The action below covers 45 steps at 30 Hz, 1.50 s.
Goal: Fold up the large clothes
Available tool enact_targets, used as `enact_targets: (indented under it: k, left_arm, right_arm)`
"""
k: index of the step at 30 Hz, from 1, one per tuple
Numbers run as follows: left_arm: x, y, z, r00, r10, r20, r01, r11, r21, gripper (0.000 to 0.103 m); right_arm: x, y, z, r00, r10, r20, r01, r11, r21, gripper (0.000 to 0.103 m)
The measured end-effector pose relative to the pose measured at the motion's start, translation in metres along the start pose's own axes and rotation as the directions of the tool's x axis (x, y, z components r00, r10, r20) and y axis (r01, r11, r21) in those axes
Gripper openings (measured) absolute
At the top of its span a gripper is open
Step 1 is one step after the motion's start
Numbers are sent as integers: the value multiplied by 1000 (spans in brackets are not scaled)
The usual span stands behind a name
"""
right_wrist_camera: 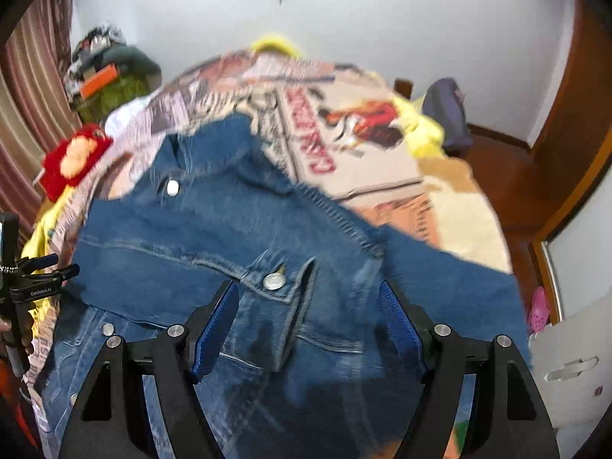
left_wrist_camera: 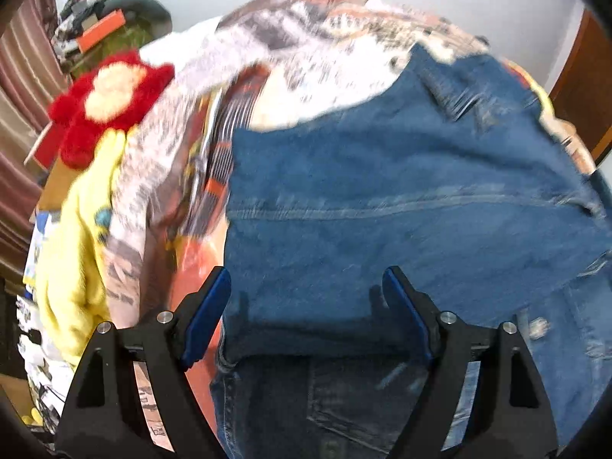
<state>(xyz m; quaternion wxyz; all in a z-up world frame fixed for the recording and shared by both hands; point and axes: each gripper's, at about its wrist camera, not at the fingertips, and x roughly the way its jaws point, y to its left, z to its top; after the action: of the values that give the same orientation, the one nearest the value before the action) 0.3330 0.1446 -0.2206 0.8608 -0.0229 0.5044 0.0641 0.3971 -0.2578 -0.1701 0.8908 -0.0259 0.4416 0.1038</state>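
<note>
The denim jacket [right_wrist_camera: 244,252] lies spread on the printed bedspread [right_wrist_camera: 355,134], partly folded: 1 panel is turned over the body, so the fold looks under way rather than finished. Both tongs stand wide apart above the cloth with nothing pinched. The left gripper [left_wrist_camera: 306,306] hangs over a plain stretch of denim crossed by a seam, and the right gripper [right_wrist_camera: 310,313] hangs over the chest pocket flap [right_wrist_camera: 283,279] with its metal button; the pads show no pressing on cloth.

My judgement is that this is a pause between 2 folds. The next move calls for picking 2 fresh hold points along an edge or sleeve, closing on 1 layer only, and carrying it across evenly; thick denim will resist a sharp crease.

The right view alone shows the collar, the buttons, the sleeve [right_wrist_camera: 451,271] running off to the right, the wooden floor [right_wrist_camera: 497,176] and part of the other handle at the left edge. The left view alone shows the near hem close up and the yellow cloth [left_wrist_camera: 76,260] under the red plush flower [left_wrist_camera: 107,103] at the left.
</note>
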Motion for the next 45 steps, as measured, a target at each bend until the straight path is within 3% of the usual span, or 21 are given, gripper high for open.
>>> enact_targets:
  k: [8, 13, 18, 24, 28, 32, 36, 41, 43, 45]
  left_arm:
    - [-58, -50, 42, 982, -106, 153, 98, 993, 58, 81]
    - [-74, -93, 58, 961, -206, 186, 184, 974, 130, 82]
    - [-62, -147, 65, 947, -287, 145, 256, 946, 199, 82]
    - [-26, -206, 53, 948, -318, 33, 297, 914, 274, 82]
    - [-5, -225, 41, 942, -333, -36, 329, 899, 289, 82]
    - [12, -237, 40, 936, -342, -87, 352, 894, 277, 82]
    - [13, -241, 40, 928, -364, -84, 373, 888, 268, 82]
    - [8, -238, 38, 921, -382, -77, 389, 886, 253, 82]
    - [5, -235, 38, 919, -387, -73, 392, 886, 247, 82]
    - [1, -230, 36, 922, -383, -61, 386, 889, 246, 82]
  right_arm:
    - [-50, -65, -6, 995, -58, 85, 50, 994, 96, 74]
    - [-44, -129, -37, 993, -121, 14, 115, 965, 234, 74]
    - [-18, -186, -70, 994, -56, -97, 93, 896, 435, 74]
    - [8, -229, -105, 992, 24, -125, 58, 789, 612, 74]
    - [21, -243, -119, 992, 70, -101, 18, 729, 684, 74]
    - [22, -241, -119, 993, 64, -95, 18, 733, 680, 74]
    - [16, -240, -122, 994, 59, -89, 14, 752, 659, 72]
    - [19, -247, -126, 995, 57, -82, 16, 720, 694, 66]
    - [25, -246, -125, 995, 35, -96, 42, 716, 697, 61]
    - [34, -241, -120, 991, -14, -131, 99, 730, 677, 46]
